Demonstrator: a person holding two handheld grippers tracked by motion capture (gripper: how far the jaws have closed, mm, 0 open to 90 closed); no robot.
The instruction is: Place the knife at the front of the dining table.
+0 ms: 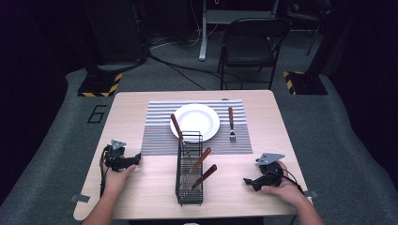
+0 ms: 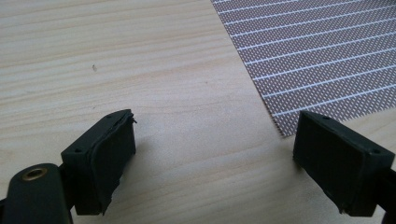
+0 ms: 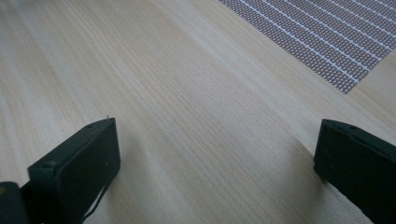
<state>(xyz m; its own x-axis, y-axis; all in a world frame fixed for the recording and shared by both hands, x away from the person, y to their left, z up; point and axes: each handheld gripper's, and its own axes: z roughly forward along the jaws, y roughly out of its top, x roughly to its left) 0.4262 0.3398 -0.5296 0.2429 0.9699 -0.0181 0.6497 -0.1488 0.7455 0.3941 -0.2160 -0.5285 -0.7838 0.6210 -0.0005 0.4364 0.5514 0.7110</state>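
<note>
A black wire basket (image 1: 179, 186) stands at the table's front middle with three wooden-handled utensils (image 1: 202, 159) leaning in it. Behind it a white plate (image 1: 195, 120) lies on a striped placemat (image 1: 159, 136), and a wooden-handled fork (image 1: 231, 123) lies right of the plate. My left gripper (image 1: 133, 160) rests low over the bare wood left of the basket, open and empty (image 2: 215, 135), by the placemat's corner (image 2: 317, 51). My right gripper (image 1: 248, 182) sits right of the basket, open over bare wood (image 3: 217, 140), with the placemat (image 3: 327, 37) farther off.
The wooden table (image 1: 141, 192) has bare wood on both sides of the basket. A black folding chair (image 1: 251, 44) stands beyond the far edge. Yellow-and-black striped bases (image 1: 98, 86) (image 1: 302, 82) and cables (image 1: 187, 70) lie on the grey floor.
</note>
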